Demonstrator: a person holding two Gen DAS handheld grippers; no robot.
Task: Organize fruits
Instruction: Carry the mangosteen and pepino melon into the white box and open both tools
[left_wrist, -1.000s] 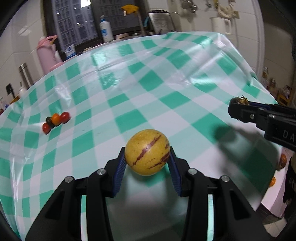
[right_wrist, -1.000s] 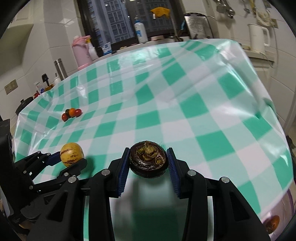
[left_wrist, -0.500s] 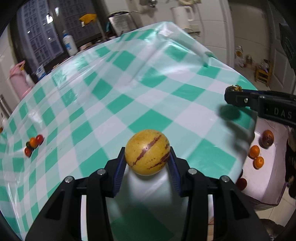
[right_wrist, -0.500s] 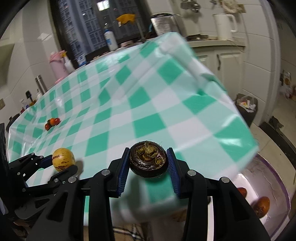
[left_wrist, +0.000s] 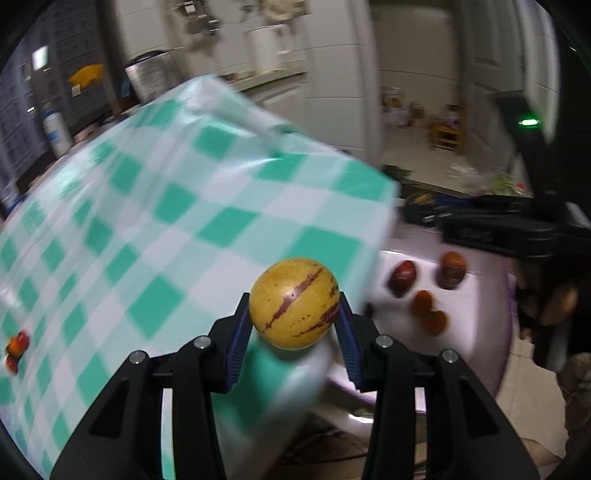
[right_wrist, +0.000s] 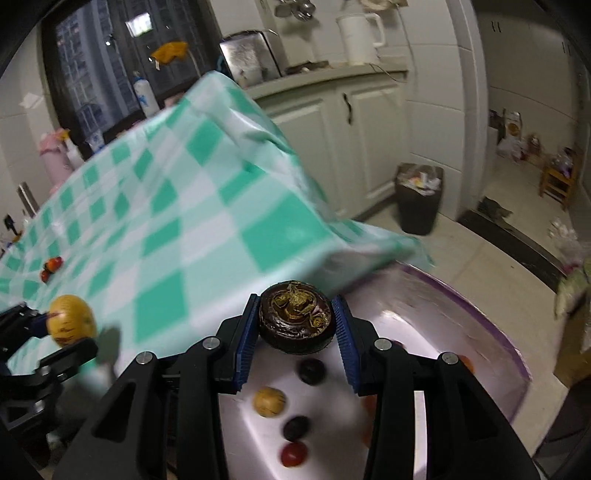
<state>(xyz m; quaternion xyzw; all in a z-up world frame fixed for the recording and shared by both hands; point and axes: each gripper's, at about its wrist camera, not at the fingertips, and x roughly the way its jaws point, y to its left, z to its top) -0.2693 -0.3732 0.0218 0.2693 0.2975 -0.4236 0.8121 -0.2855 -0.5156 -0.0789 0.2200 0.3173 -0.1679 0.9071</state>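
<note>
1. Indoor artificial light, moderately dim; the window (right_wrist: 107, 62) at upper left shows night outside.
2. Heavy motion blur across the checked tablecloth (left_wrist: 177, 236) and background in both views.
3. The held fruits at frame centre stay sharp.
4. Fisheye bending with black vignette at all corners.
5. Soft glare on the lavender basin (right_wrist: 454, 325).

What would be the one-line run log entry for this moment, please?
left gripper: shut on yellow striped fruit | right gripper: shut on dark round fruit | right above pale basin holding fruits
</note>
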